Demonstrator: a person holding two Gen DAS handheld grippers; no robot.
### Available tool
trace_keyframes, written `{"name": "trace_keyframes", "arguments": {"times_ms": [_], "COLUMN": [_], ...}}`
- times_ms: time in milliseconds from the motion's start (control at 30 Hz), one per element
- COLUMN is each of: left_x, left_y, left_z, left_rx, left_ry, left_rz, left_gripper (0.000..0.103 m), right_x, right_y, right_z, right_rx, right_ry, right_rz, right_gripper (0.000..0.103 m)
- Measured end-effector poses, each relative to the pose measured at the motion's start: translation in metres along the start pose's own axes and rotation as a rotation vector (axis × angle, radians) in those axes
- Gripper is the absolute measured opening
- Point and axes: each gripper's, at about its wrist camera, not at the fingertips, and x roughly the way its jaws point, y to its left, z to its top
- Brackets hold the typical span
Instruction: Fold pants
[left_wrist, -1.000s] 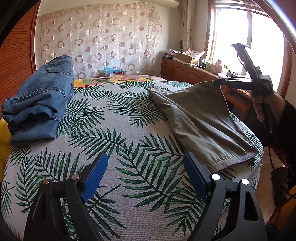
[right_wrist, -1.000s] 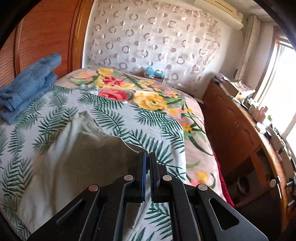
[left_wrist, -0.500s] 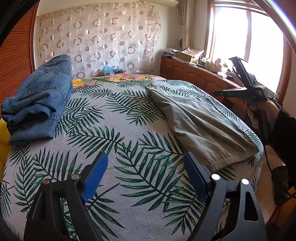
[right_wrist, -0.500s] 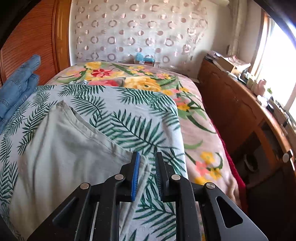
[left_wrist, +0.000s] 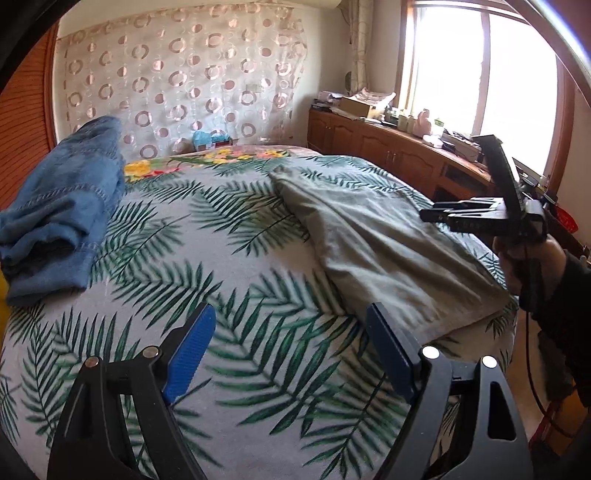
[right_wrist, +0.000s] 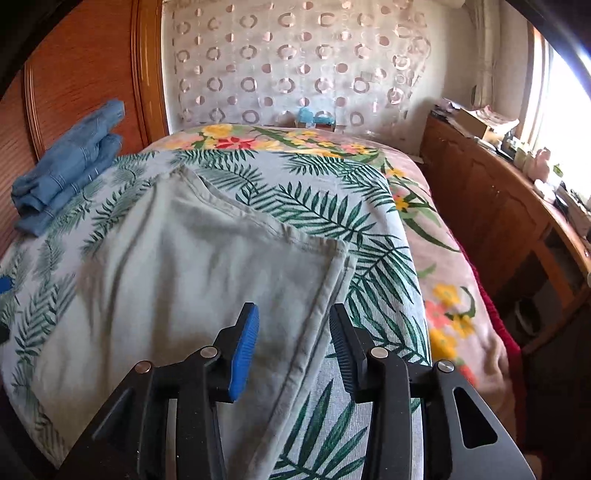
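Grey-green pants (left_wrist: 384, 236) lie folded flat on the right side of the palm-leaf bedspread (left_wrist: 221, 280); they also show in the right wrist view (right_wrist: 192, 266). My left gripper (left_wrist: 291, 354) is open and empty, low over the near part of the bed, left of the pants' end. My right gripper (right_wrist: 293, 332) is open and empty, just above the pants' hemmed edge (right_wrist: 325, 291); it shows from the side in the left wrist view (left_wrist: 480, 214), over the pants' right edge.
Folded blue jeans (left_wrist: 62, 218) lie at the bed's left by the wooden headboard (right_wrist: 85, 74). A floral blanket (right_wrist: 436, 266) hangs off the bed's right side. A wooden cabinet (left_wrist: 391, 155) with clutter runs under the window. A curtain (left_wrist: 177, 85) covers the far wall.
My right gripper opened and let go of the pants' edge, which dropped flat onto the bed. It then drew back a little. My left gripper barely moved.
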Motion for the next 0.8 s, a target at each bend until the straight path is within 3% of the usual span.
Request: {"name": "trace_keyframes", "arguments": {"times_ms": [333,500,800], "left_x": [0.031,0.045,0.055], "left_y": [-0.032,-0.035,-0.030], "left_z": [0.035,0.036,0.030], "left_rx": [0.088,0.110,0.097], "left_ry": [0.005,0.033,0.064], "left_rz": [-0.046,-0.042,-0.033], "left_gripper": [0.084,0.084,0.084], "right_x": [0.007,0.019,0.056], "right_y": [-0.034,-0.033,-0.028], "right_z": [0.020,0.040,0.058], "right_rx": [0.092,0.091,0.098], "right_ry": [0.020,0.033,0.135], "right_rz": [0.048,0.062,-0.006], "right_gripper": [0.041,0.032,0.026]}}
